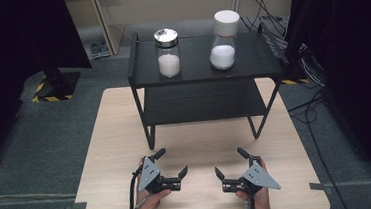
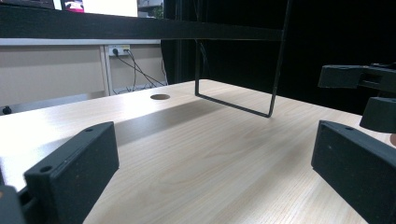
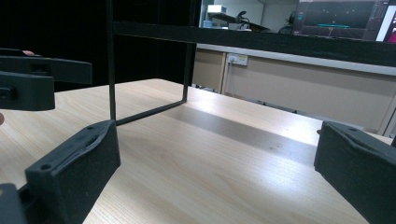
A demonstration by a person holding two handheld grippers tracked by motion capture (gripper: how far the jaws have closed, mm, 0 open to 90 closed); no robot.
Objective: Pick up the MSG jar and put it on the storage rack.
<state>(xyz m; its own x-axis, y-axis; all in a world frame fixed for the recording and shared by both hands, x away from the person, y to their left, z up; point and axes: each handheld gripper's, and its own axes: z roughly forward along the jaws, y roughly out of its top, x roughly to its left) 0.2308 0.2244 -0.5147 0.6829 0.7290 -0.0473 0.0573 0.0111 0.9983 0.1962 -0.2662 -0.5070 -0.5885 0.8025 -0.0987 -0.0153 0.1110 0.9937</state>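
Low in the high view, the left claw (image 1: 172, 163) and the right claw (image 1: 229, 162) rest just above the pale wooden counter (image 1: 196, 143), each held in a hand, and both face the middle of the frame. Each claw has its jaws spread wide apart with nothing between them; the gripper views confirm this, with bare wood showing between the black jaws. Nearest to them stands a black two-tier shelf rack (image 1: 204, 78), in the upper middle of the frame at the far half of the counter, well apart from both claws. On its top shelf, a glass jar with a metal lid (image 1: 167, 52) stands at the left and a jar with a white lid (image 1: 223, 40) at the right, both upright and partly filled with white powder.
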